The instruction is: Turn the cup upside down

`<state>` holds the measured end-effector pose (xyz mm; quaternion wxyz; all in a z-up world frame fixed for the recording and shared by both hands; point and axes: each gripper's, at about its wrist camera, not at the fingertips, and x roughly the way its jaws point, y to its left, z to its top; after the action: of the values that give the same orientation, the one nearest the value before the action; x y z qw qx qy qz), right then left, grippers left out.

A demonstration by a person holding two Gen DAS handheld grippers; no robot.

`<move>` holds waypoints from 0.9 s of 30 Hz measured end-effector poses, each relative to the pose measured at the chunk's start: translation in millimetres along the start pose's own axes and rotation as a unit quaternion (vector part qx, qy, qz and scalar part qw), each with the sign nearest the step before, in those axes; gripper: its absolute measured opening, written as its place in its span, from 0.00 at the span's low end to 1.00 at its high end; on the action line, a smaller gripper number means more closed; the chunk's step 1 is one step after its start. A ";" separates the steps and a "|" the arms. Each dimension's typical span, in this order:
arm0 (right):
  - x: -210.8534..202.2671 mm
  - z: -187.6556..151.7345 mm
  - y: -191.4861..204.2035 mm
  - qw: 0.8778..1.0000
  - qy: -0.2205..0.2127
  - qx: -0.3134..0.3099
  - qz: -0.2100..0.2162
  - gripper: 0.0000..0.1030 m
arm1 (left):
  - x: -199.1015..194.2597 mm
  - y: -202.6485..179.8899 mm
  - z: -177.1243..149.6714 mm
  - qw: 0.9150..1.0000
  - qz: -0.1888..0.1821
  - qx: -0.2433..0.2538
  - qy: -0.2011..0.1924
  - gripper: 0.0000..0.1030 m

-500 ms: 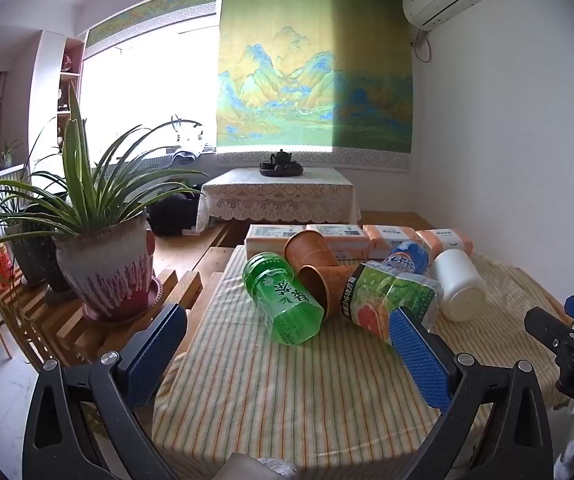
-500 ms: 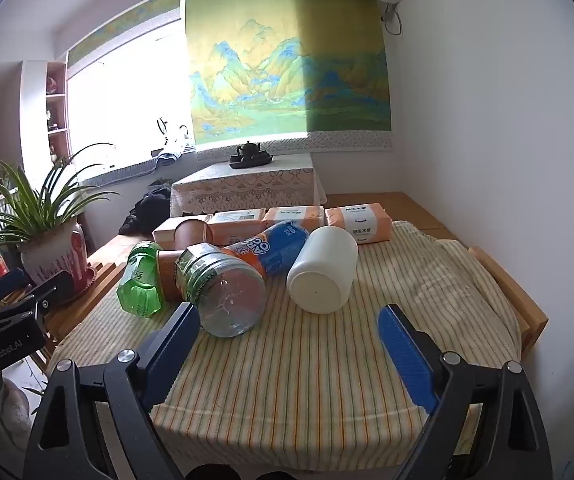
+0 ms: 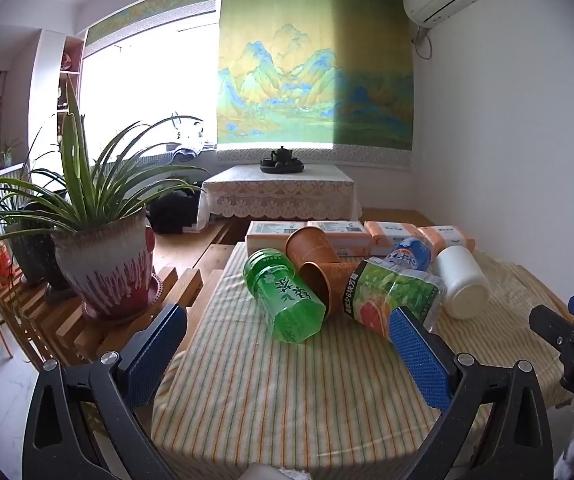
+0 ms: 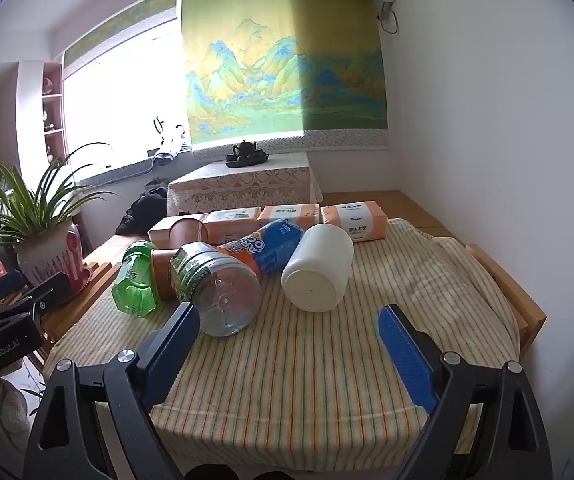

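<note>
Compared with the frame half a second earlier, neither camera view shows any clear shift: both grippers and every item on the table sit at matching positions.

The left gripper (image 3: pixel 287 354) hangs at the bottom of the left wrist view with its two blue pads spread wide and nothing between them. The right gripper (image 4: pixel 289 354) sits likewise at the bottom of the right wrist view, its jaws wide apart and empty, above the near edge of the striped tablecloth (image 4: pixel 307 380).

Item count on the cloth, from near to far:
- Two brown paper cups, both lying on their sides at frame centre of the left wrist view. The front cup (image 3: pixel 327 284) has its mouth turned toward the camera and lies between the green bottle and the clear jar, touching both. The rear cup (image 3: pixel 311 246) lies just behind it, against the tissue packs.
- One green tea bottle (image 3: pixel 285 298), on its side.
- One clear jar with a green label (image 4: pixel 217 286), on its side.
- One blue and orange bottle (image 4: pixel 265 250), on its side.
- One white container (image 4: pixel 319 270), on its side.
- Four tissue packs (image 3: pixel 337 234) in a row along the far edge.

One potted plant (image 3: pixel 103 252) stands at the left on a wooden rack.
</note>
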<state>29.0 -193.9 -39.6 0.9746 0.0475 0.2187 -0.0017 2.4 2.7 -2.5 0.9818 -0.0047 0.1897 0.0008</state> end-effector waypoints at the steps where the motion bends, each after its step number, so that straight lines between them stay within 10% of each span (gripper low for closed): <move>1: -2.4 0.4 -1.9 1.000 -0.001 0.000 -0.001 0.86 | 1.2 -0.5 -1.0 1.000 0.000 0.001 0.001 0.99; 27: -4.3 -1.4 -3.2 1.000 0.003 -0.002 -0.001 0.86 | 3.0 -2.6 -1.8 1.000 0.000 0.004 0.003 0.99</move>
<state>24.4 -197.1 -39.4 0.9741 0.0455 0.2216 -0.0026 4.5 0.1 -5.3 0.9813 -0.0007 0.1926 -0.0004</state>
